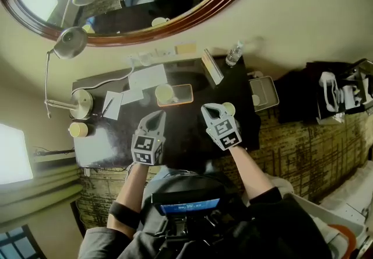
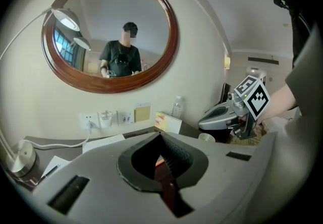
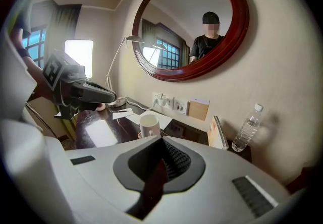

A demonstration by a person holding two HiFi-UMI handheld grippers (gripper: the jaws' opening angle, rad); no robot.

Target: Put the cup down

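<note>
A white cup (image 1: 164, 93) stands upright on an orange tray (image 1: 185, 95) in the middle of the dark desk (image 1: 192, 141). In the right gripper view the cup (image 3: 149, 125) is just beyond the jaw tips, apart from them. My right gripper (image 1: 208, 110) hovers near the desk's front, shut and empty, its jaws meeting in its own view (image 3: 162, 141). Beside it, my left gripper (image 1: 158, 115) is also shut with nothing in it (image 2: 161, 138). Both sit a short way in front of the cup.
A desk lamp (image 1: 70, 39) with a round base (image 1: 81, 102) stands at the left, with a yellow cup (image 1: 77, 129) near it. Papers (image 1: 147, 76), a booklet (image 1: 213, 66) and a water bottle (image 1: 234, 53) line the back wall. A small cup (image 1: 229, 108) sits right of my right gripper.
</note>
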